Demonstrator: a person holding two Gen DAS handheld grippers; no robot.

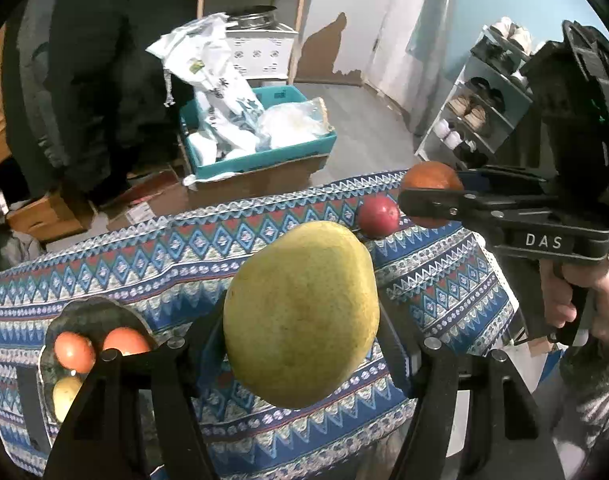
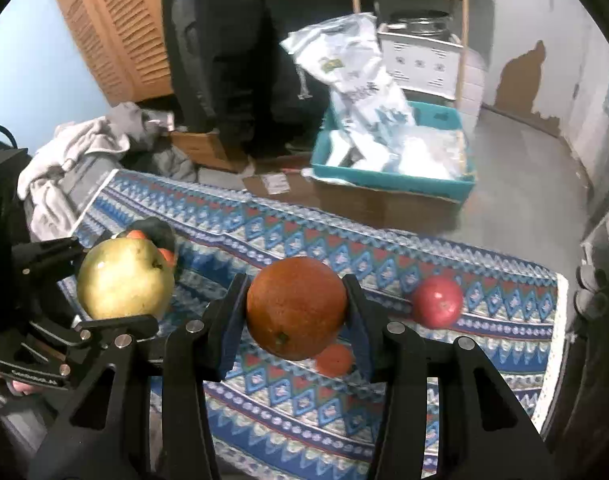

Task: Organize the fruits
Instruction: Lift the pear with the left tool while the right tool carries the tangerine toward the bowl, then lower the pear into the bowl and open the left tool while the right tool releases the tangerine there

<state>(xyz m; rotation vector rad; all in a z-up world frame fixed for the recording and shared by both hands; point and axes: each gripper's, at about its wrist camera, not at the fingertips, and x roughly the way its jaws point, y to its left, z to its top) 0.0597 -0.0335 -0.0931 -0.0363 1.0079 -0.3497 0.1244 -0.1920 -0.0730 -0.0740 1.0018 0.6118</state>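
My left gripper is shut on a large yellow-green pear and holds it above the patterned cloth; the pear also shows at the left in the right wrist view. My right gripper is shut on an orange, lifted off the table; it also shows in the left wrist view. A dark bowl at the lower left holds two orange fruits and a yellow one. A red apple and a small orange fruit lie on the cloth.
The table is covered by a blue patterned cloth; its far edge drops to the floor. Beyond stand a teal bin with bags on a cardboard box, a shoe rack at right, and a person in dark clothes.
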